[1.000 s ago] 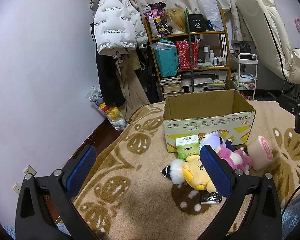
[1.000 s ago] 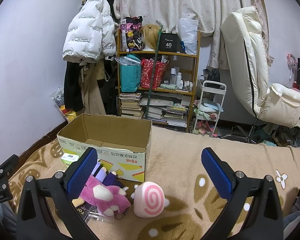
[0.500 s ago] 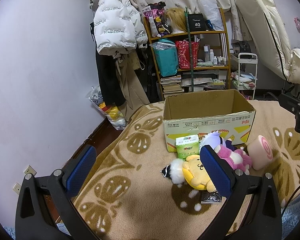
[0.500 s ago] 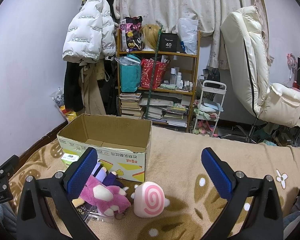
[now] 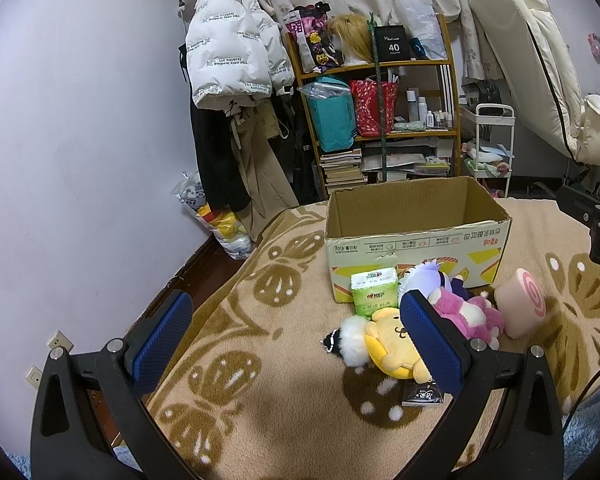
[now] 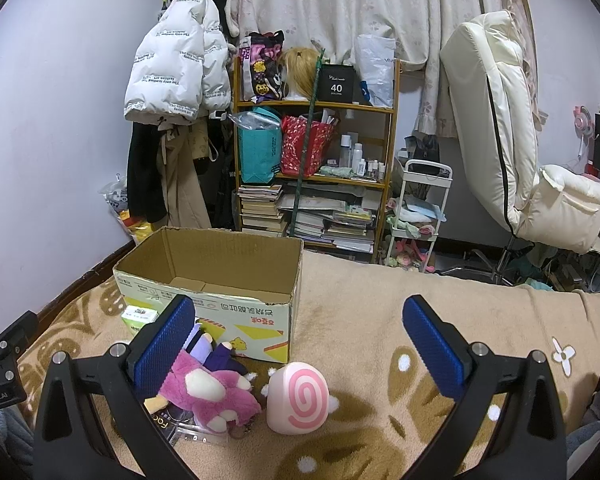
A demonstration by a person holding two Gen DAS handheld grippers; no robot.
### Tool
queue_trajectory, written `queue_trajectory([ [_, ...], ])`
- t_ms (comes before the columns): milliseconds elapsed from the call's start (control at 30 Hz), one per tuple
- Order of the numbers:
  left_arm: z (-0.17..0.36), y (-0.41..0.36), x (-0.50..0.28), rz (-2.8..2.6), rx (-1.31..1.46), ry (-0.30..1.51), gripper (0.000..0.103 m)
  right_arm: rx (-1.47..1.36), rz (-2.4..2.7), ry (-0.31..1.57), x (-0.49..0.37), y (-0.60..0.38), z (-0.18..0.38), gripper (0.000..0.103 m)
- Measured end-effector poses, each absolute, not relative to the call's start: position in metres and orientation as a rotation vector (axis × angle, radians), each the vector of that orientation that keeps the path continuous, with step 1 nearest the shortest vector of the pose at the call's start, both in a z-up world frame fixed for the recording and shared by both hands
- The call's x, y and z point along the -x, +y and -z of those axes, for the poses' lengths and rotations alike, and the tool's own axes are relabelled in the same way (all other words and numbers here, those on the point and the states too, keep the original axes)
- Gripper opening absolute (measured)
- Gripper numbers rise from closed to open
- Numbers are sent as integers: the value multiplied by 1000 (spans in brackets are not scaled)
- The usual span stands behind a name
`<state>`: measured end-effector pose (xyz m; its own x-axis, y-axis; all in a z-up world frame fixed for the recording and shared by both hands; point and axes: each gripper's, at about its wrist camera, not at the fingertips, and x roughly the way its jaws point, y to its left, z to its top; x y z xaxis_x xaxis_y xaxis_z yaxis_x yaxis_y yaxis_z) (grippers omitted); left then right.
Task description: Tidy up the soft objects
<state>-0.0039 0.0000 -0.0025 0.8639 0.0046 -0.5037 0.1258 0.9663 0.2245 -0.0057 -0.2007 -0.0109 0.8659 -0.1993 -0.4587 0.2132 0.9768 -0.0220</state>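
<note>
Plush toys lie bunched on a tan fleece blanket (image 5: 260,320) with brown butterfly patterns, just in front of an open brown cardboard box (image 5: 416,240). A yellow plush dog (image 5: 388,344) rests beside a white fluffy pom-pom (image 5: 350,340), a pink plush paw (image 6: 212,394), a purple-haired doll (image 5: 424,276) and a pink swirl-roll cushion (image 6: 300,398). A green tissue pack (image 5: 374,290) stands against the box front. The left gripper (image 5: 296,344) and right gripper (image 6: 300,344) both hover with jaws spread wide, holding nothing.
</note>
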Motion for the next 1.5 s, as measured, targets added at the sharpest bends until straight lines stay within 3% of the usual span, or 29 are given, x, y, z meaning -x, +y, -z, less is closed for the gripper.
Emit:
queue_trajectory([
  [467, 18, -3, 1, 71, -271, 558, 102, -62, 221, 504, 4, -208, 20, 103],
  [1500, 75, -27, -75, 92, -258, 814, 102, -91, 239, 759, -65, -235, 71, 103],
])
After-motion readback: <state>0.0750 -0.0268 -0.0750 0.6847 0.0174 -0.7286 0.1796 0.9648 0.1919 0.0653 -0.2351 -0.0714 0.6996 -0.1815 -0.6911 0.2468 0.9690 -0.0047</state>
